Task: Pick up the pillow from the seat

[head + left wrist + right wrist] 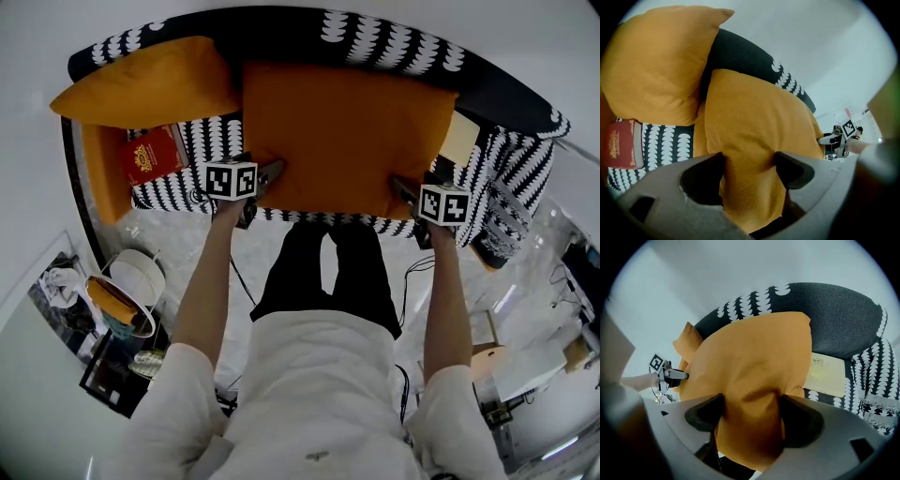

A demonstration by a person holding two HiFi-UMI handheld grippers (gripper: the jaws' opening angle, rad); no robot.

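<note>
An orange pillow [342,136] lies on the black-and-white patterned seat [192,141]. My left gripper [265,178] is shut on the pillow's front left corner [750,187]; the fabric is pinched and creased between both pads. My right gripper [401,190] is shut on the front right corner [750,423], where the cloth bunches between its jaws. The pillow's front edge hangs between the two grippers, over the seat's front. Each gripper shows small in the other's view, the right gripper [843,136] and the left gripper [670,375].
A second orange pillow [145,80] leans at the seat's back left, with a red book [150,155] in front of it. A pale yellow card [827,373] lies on the seat at the right. A side table [127,300] with a white bowl stands left of my legs.
</note>
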